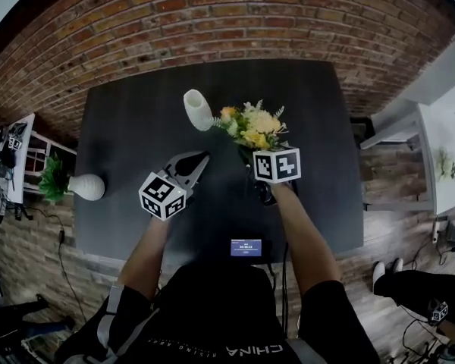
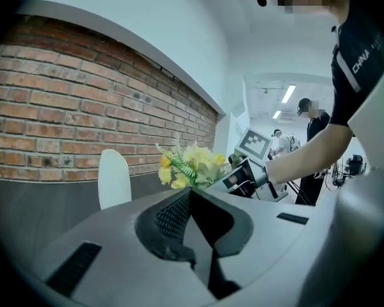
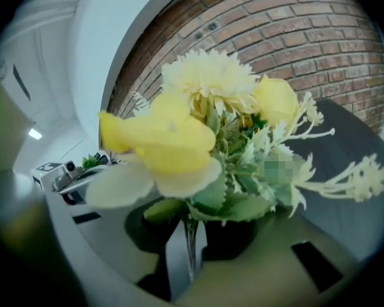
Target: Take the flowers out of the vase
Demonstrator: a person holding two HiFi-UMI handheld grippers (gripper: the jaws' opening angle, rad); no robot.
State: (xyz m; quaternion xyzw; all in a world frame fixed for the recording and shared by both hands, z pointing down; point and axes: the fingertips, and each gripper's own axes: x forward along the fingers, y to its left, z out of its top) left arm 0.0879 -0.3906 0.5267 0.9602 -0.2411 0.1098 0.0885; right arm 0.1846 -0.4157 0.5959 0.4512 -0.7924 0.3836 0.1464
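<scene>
Right gripper (image 3: 187,238) jaws pinch the flowers (image 3: 201,123) by their stems — left gripper (image 2: 191,196) jaws closed, empty, near the vase (image 1: 198,109).

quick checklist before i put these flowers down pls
1. Flowers clear of the vase: ok, the bunch is beside it.
2. Right claw grip: ok, shut on the stems.
3. Vase upright: ok, it stands on the table.
4. Left claw out of the way: ok, shut and empty, short of the vase.
5. Bare table to lay them on: ok, dark top is free around the vase.
6. No stem left in the vase: cannot tell, its mouth doesn't show.
</scene>
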